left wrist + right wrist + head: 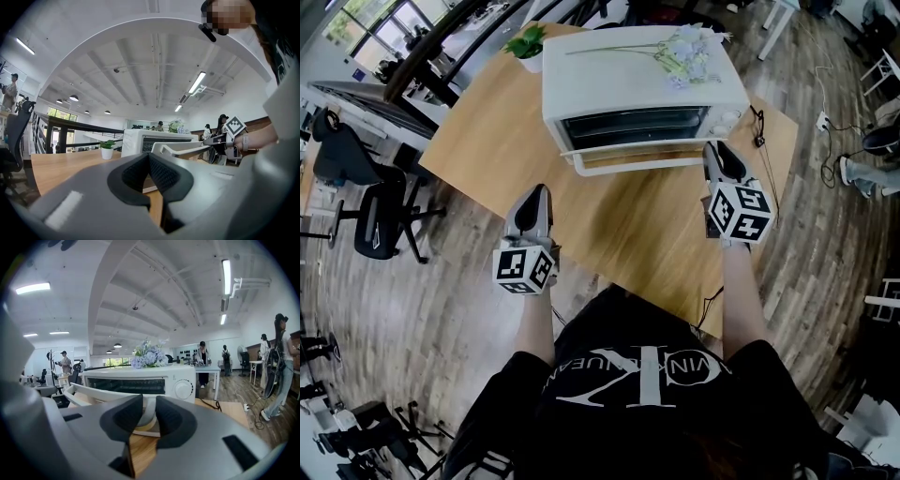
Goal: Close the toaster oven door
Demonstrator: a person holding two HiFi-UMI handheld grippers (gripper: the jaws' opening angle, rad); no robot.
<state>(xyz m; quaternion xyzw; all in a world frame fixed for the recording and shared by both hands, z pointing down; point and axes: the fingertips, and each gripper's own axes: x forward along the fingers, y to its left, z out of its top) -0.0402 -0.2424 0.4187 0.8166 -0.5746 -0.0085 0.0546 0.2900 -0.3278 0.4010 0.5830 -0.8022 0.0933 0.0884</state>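
Note:
A white toaster oven (637, 80) stands at the far side of the wooden table (609, 225). Its door (637, 161) hangs partly open, tilted toward me. My right gripper (719, 150) is at the door's right end. In the right gripper view the white door handle (149, 411) sits between the pads, and the right gripper (149, 401) is shut on it. My left gripper (539, 192) hovers over the table's near left part, apart from the oven. In its own view the left gripper (149, 157) is shut with nothing held, and the oven (136, 140) lies ahead.
A spray of pale flowers (680, 52) lies on top of the oven. A small potted plant (527, 45) stands at the oven's left rear. A black cable (759, 131) runs off the table's right edge. Office chairs (375, 216) stand on the floor to the left.

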